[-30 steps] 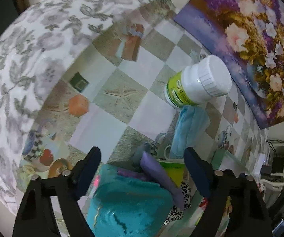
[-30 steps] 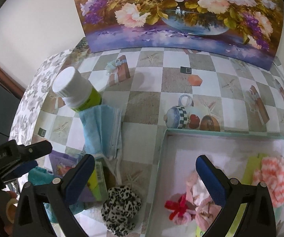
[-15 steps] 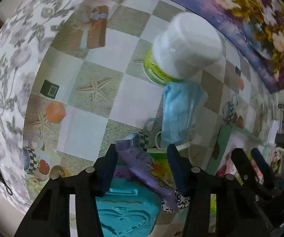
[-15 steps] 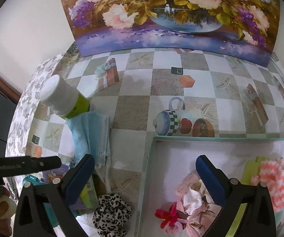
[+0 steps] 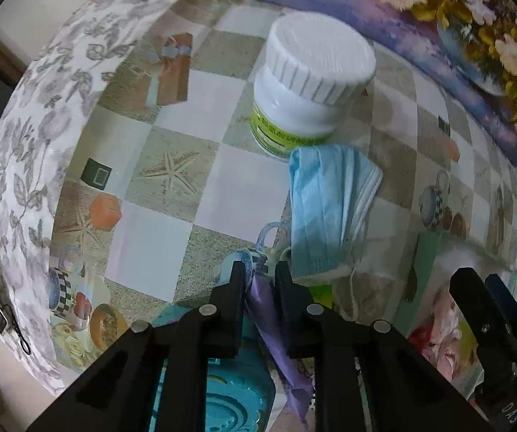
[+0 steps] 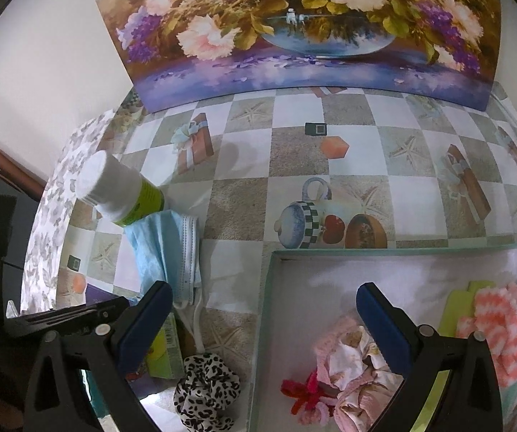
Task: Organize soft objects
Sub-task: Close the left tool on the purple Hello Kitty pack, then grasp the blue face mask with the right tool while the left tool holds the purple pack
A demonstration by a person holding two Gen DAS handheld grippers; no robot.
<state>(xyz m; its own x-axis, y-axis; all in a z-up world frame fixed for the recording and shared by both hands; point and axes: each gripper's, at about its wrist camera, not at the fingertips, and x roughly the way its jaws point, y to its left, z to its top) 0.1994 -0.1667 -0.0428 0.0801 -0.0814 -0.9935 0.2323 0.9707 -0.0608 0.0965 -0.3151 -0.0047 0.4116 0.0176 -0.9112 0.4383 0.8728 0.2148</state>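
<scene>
- Between the black fingers of my left gripper (image 5: 258,280) a purple packet (image 5: 276,327) stands pinched on edge; these jaws have just been closing and now clamp it. Only my left wrist view shows this grip.
- Under that gripper in the same view lies a teal item with a raised pattern (image 5: 237,406), almost hidden from my right camera.
- Down at the near edge of my right wrist view, my right gripper (image 6: 262,327) hangs released, its blue pads wide apart with nothing between them. It straddles the left wall of the white-lined box (image 6: 264,309).
- Inside that box my right camera shows a pink cloth bundle (image 6: 345,363), a red scrunchie (image 6: 301,392) and a coral zigzag cloth (image 6: 507,327); my left view catches only a blurred sliver of the pink.
- Outside the box, a leopard-print scrunchie (image 6: 206,388) lies on the table beside a yellow-green carton (image 6: 166,342), clear only from the right.
- Farther out, both cameras see the blue face mask (image 5: 327,208) lying flat, its far end touching the white bottle with a green label (image 5: 305,82).
- Beyond them stretches the checkered tablecloth (image 6: 294,151), and a flower painting (image 6: 294,25) leans against the wall at the back.
</scene>
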